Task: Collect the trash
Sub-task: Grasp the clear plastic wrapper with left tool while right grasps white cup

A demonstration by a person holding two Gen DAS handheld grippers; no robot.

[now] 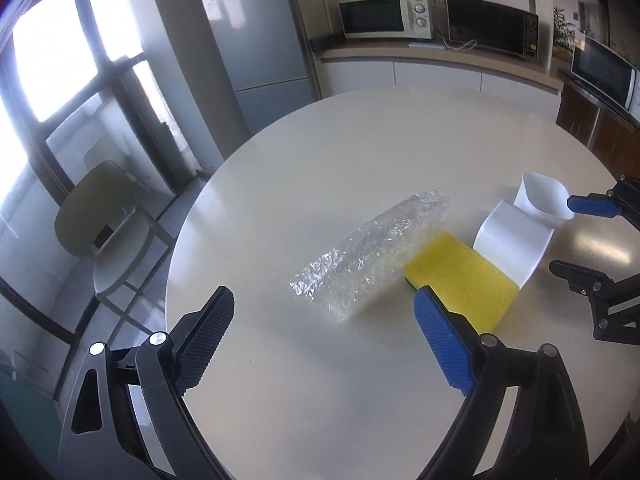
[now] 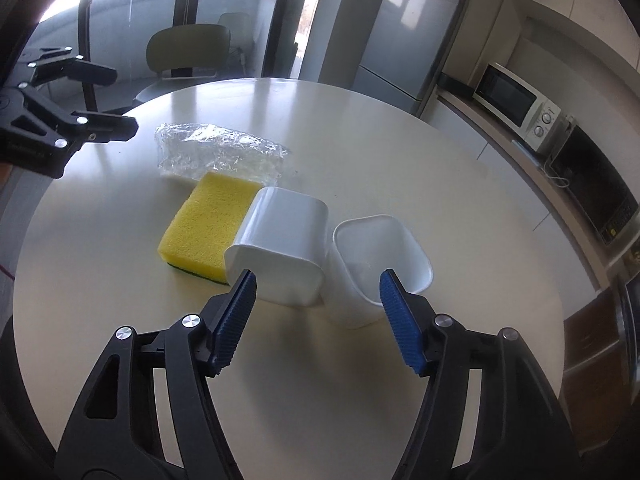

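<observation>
Round white table point(image 2: 360, 152), holding:
- Crumpled clear plastic wrapper point(image 1: 372, 252), lying flat near the middle.
- Yellow sponge point(image 1: 464, 280), touching the wrapper's edge.
- White container point(image 2: 284, 256), tipped on its side against the sponge.
- White cup point(image 2: 380, 264), upright, just beside the container.

Left gripper point(image 1: 328, 344): jaws wide apart, empty, above the table short of the wrapper.
Right gripper point(image 2: 320, 324): jaws parted, gripping nothing, before the container and cup.

1. A shared kitchen or break room.
2. A tall fridge point(image 1: 256, 28) stands by the window point(image 1: 52, 60).
3. Several microwaves point(image 1: 386, 16) line a counter point(image 1: 440, 58) with cabinets.
4. A round table point(image 1: 360, 152) has a chair point(image 1: 100, 208) at its edge.
</observation>
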